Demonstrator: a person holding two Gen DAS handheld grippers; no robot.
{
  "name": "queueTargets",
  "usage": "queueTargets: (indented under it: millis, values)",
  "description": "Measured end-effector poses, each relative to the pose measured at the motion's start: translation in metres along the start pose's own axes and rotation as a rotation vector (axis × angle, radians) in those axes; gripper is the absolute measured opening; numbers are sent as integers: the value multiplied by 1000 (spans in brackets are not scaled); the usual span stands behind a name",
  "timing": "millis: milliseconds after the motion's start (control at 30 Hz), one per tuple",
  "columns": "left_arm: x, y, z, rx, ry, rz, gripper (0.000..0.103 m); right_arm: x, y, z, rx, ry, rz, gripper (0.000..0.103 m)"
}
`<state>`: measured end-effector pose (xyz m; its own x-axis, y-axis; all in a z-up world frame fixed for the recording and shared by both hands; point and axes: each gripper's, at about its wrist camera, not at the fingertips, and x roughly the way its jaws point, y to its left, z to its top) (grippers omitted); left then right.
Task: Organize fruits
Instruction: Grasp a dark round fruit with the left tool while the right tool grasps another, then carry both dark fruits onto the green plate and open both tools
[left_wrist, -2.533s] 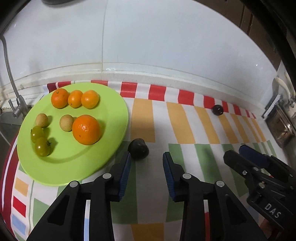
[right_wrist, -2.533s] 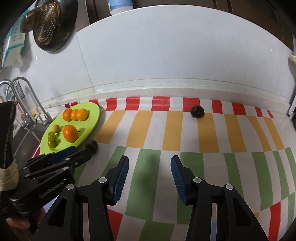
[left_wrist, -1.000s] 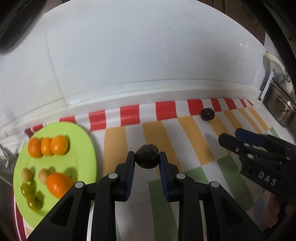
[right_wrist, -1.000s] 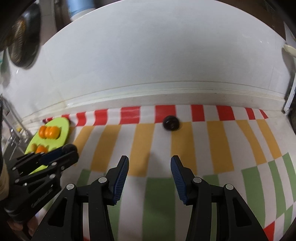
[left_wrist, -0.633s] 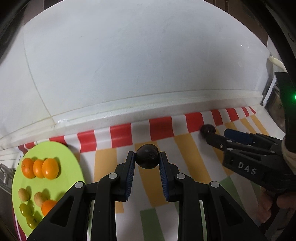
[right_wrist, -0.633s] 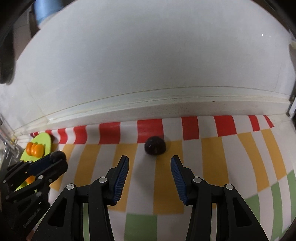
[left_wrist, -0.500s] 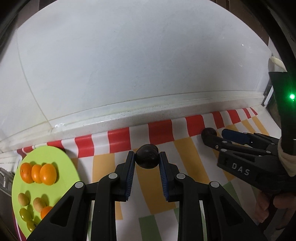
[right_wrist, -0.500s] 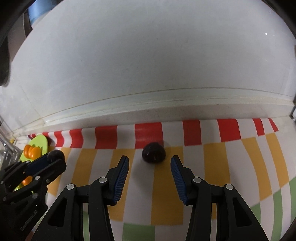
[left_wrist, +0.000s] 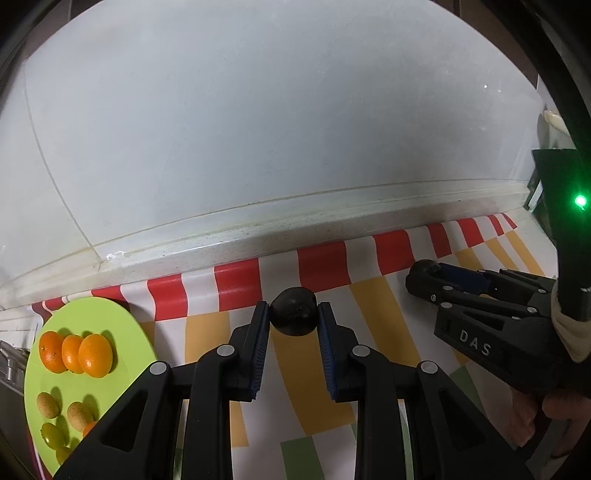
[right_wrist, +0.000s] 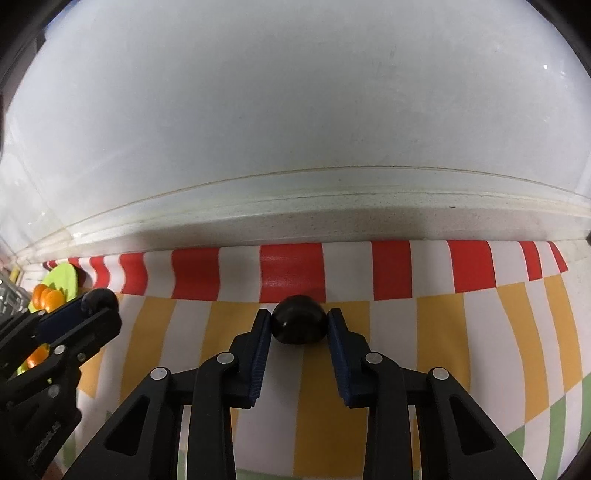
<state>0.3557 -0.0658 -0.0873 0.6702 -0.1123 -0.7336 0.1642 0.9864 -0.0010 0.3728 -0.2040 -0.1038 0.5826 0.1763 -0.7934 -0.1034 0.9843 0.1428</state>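
Now, here is how your two tongs stand.

Left tongs (left_wrist: 293, 323): clenched on a dark round fruit (left_wrist: 293, 312); your blue pads touch it on both sides, near the tips.

Left pose: you hold it level, pointing at the white wall (left_wrist: 258, 129), with the fruit raised above the striped cloth (left_wrist: 321, 262).

Right tongs (right_wrist: 299, 325): narrowed around a second dark fruit (right_wrist: 299, 324) that sits on the cloth; both pads lie against or just beside its flanks, and you cannot tell whether they truly grip.

Right pose: low and level, aimed at the wall, tips close to the red band of the cloth.

Hand: your right hand (left_wrist: 546, 417) shows at the lower right edge of the left view, around the handle.

Green plate (left_wrist: 110, 321): off to the left of your left tongs, well apart from the held fruit.

On the plate: three small oranges (left_wrist: 75, 352) in a touching row, two tan fruits (left_wrist: 64, 408) below them, and green ones (left_wrist: 51, 434) nearest the edge.
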Motion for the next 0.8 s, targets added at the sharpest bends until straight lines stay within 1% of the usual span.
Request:
queueTargets:
  millis: [200, 333, 533, 800]
  values:
    - [-21, 5, -5, 1, -16, -15, 26, -26, 13, -7, -12, -38, 29, 32]
    - [-37, 7, -10, -5, -31, -16, 26, -52, 27, -14, -29, -76, 46, 32]
    - [-69, 14, -17, -22, -64, -15, 26, -91, 40, -18, -55, -136, 78, 32]
    - [-114, 27, -25, -48, -120, -3, 26, -122, 65, -21, -94, -187, 130, 32]
